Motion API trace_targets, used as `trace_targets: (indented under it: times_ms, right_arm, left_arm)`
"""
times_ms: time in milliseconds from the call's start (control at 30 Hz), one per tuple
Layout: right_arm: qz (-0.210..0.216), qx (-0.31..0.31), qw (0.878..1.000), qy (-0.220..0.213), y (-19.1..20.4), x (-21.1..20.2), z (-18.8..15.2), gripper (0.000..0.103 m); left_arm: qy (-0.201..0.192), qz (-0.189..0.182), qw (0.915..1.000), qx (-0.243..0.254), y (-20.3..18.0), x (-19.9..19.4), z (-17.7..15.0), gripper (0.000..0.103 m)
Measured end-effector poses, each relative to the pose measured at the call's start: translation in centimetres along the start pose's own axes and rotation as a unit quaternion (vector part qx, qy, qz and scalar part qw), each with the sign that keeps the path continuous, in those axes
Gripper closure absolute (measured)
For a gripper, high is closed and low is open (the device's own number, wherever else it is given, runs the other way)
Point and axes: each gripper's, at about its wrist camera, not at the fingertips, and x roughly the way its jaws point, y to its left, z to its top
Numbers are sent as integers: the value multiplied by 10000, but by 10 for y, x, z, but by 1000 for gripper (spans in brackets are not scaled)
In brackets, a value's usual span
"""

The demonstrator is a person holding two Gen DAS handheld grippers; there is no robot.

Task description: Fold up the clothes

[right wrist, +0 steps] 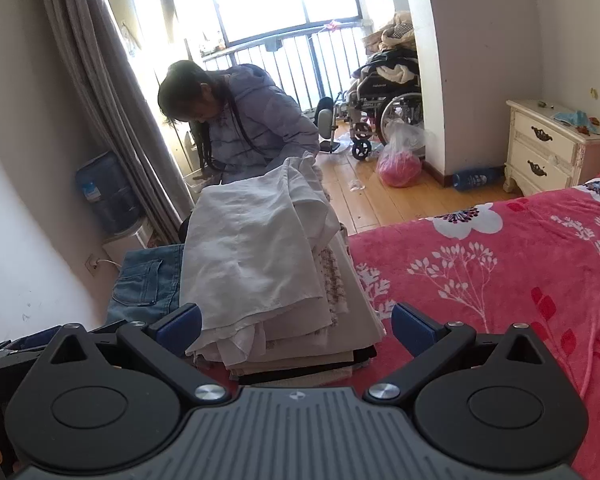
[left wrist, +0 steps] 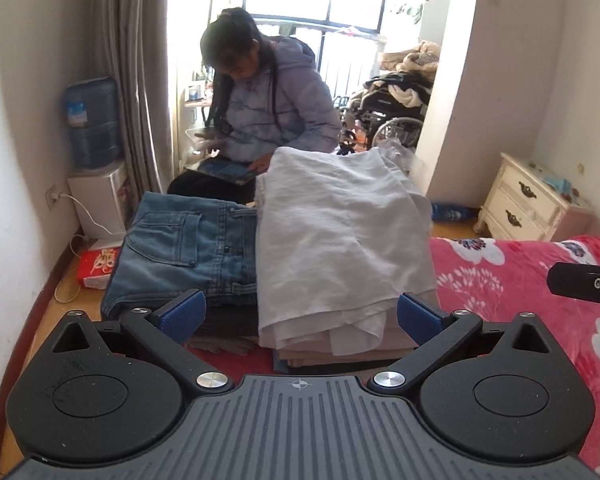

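Note:
A folded white garment (left wrist: 340, 232) lies on top of a stack of folded clothes (left wrist: 340, 350) on the bed's left edge; it also shows in the right wrist view (right wrist: 252, 256) above the stack (right wrist: 300, 364). Folded blue jeans (left wrist: 188, 248) lie on a second pile to its left, also seen in the right wrist view (right wrist: 148, 280). My left gripper (left wrist: 300, 316) is open and empty just in front of the stack. My right gripper (right wrist: 296, 324) is open and empty, its jaws standing either side of the stack's near end. The right gripper's body shows at the left view's right edge (left wrist: 584, 282).
A pink floral blanket (right wrist: 500, 280) covers the bed. A person in a lilac jacket (left wrist: 268, 112) sits beyond the piles with a tablet. A water dispenser (left wrist: 94, 148) stands left, a white nightstand (right wrist: 552, 148), wheelchair (right wrist: 384, 100) and red bag (right wrist: 400, 166) right.

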Motion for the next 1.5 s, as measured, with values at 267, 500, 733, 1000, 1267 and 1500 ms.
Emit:
trace_targets:
  times_ms: [267, 500, 733, 1000, 1267, 1500]
  right_arm:
    - [-83, 49, 9999, -98, -11, -8, 4, 0]
    - [-213, 136, 9973, 692, -8, 22, -4, 0]
    - [-507, 141, 9949, 859, -2, 41, -10, 0]
    - [-661, -729, 9949, 230, 21, 29, -3, 0]
    - [-630, -1020, 9927, 140, 31, 37, -6, 0]
    - [-661, -1142, 9910, 211, 38, 43, -10, 0]
  left_arm:
    - [-64, 134, 9999, -21, -16, -3, 11, 0]
    - [91, -3, 9998, -169, -21, -7, 16, 0]
    - [264, 314, 9990, 171, -36, -1, 12, 0]
    - [401, 391, 9984, 37, -35, 4, 5, 0]
    - [515, 653, 9965, -106, -30, 7, 0, 0]
    - [586, 763, 9954, -1, -27, 9, -3, 0]
